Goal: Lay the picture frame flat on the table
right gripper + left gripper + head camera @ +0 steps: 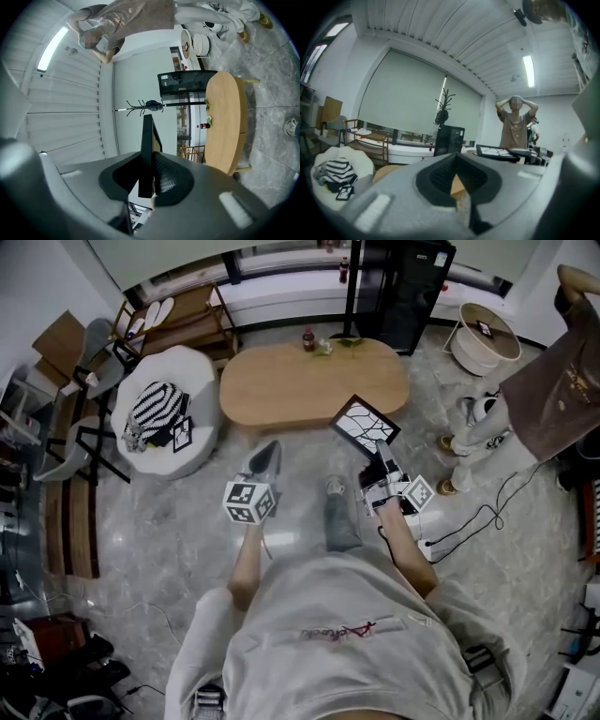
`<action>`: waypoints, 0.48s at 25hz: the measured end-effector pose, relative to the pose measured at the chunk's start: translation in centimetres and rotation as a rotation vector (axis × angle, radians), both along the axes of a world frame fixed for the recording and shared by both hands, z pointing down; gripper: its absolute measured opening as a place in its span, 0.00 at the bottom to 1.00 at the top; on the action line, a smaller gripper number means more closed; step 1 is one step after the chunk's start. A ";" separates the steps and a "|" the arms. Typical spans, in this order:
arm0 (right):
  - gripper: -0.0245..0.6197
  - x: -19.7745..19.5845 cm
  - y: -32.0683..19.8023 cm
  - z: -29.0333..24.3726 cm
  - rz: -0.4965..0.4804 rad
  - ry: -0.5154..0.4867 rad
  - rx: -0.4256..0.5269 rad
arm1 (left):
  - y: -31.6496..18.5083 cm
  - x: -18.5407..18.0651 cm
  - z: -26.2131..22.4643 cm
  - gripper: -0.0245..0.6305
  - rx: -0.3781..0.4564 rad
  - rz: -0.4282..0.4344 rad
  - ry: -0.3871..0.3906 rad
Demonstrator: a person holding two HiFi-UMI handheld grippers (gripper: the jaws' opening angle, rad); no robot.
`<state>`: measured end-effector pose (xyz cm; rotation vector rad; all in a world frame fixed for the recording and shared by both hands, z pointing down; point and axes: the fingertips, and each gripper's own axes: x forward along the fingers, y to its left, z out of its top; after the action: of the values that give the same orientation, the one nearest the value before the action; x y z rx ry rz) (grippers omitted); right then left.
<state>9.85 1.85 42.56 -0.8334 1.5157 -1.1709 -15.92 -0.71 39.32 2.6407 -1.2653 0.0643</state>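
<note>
A black picture frame [364,426] with a white cracked pattern hangs in the air, over the near right edge of the oval wooden table [281,390]. My right gripper [382,451] is shut on the frame's near edge. In the right gripper view the frame [149,140] shows edge-on between the jaws, with the table [225,122] off to the right. My left gripper [266,457] hovers just short of the table's near edge, shut, with nothing in it. From the left gripper [457,180] view the frame [501,152] lies nearly level at the right.
A small bottle [308,338] and some greenery stand at the table's far edge. A white pouf [202,381] carrying a striped bag sits to the left. A person [553,390] stands at the right, near a round white stand [486,338]. Cables [478,517] run over the floor.
</note>
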 end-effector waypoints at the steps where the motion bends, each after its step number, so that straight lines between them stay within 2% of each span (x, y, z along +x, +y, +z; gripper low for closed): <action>1: 0.14 0.0 -0.8 0.0 -0.002 0.002 0.000 | -0.7 -0.1 0.1 0.04 -0.001 -0.001 -0.001; 5: 0.14 -0.1 -3.5 0.4 -0.006 -0.006 0.000 | -3.2 0.0 0.8 0.04 -0.006 -0.004 0.000; 12: 0.14 0.6 -11.7 -0.1 -0.026 -0.014 -0.004 | -10.9 1.4 0.8 0.04 -0.025 -0.010 -0.006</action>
<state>10.46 -9.86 42.47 -0.8089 1.5176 -1.1969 -14.56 -11.61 40.08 2.6149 -1.2714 0.0857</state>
